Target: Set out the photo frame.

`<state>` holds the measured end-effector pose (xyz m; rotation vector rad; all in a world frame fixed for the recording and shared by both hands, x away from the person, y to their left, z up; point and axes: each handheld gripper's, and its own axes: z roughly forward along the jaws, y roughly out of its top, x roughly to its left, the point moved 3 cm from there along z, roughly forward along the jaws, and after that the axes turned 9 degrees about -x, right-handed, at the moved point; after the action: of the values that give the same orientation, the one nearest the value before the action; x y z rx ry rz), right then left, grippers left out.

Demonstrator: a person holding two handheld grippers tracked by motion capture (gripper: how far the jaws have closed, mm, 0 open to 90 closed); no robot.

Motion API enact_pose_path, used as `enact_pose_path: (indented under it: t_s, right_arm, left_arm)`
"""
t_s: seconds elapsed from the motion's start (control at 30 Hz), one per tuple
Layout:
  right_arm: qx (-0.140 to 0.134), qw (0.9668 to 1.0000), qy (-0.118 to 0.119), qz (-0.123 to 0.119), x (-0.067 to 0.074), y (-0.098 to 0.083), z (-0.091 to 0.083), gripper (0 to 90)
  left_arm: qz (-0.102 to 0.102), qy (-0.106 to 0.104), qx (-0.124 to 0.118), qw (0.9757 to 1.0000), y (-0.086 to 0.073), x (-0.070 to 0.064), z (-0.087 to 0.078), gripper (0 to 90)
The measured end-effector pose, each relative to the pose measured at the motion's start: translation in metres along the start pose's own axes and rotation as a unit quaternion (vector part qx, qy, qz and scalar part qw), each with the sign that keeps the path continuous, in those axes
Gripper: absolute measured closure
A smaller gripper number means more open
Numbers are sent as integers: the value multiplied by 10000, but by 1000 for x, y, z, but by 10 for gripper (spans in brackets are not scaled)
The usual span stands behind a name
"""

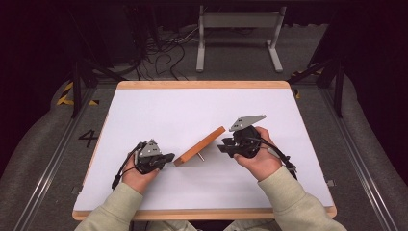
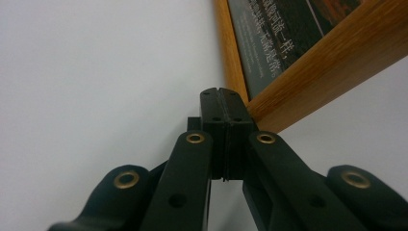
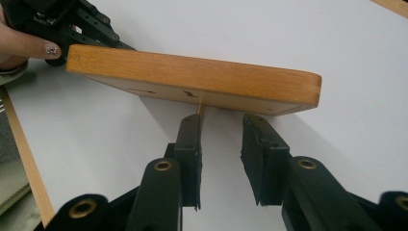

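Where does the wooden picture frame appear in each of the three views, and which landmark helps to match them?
High view: the wooden picture frame stands mid-table, slanting between the two grippers.
Left gripper view: its corner fills the upper right, printed side showing, just beyond the shut jaws.
Right gripper view: its edge and back span the top, above the open jaws.
Shared landmark: the white table top.

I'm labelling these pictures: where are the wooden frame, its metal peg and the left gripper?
wooden frame [image 1: 199,146]: high view, middle of its top edge.
metal peg [image 1: 200,158]: high view, its free tip.
left gripper [image 2: 223,98]: left gripper view, tips of its shut jaws.
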<state>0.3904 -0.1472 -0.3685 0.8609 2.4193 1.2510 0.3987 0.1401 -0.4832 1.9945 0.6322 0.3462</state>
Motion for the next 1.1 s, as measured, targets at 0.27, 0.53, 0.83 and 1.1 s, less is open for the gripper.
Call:
enact_pose_path:
  t_s: [0.27,0.53,0.83,1.1]
  right_arm:
    - [-60,9998,-21,207,-5,-2,-3,592]
    - [-135,9990,-75,414,-3,3,-3,420]
    - [-252,9975,-21,660,-2,15,-1,415]
    - [113,9923,-333,1189,0,28,22,365]
  left_arm:
    - [-2,-460,91,9989,1,-10,2,900]
    - [-9,-872,111,9961,3,-28,8,900]
    - [161,-1075,96,9940,8,-40,15,900]
    - [54,-699,-177,9974,9,-27,-6,838]
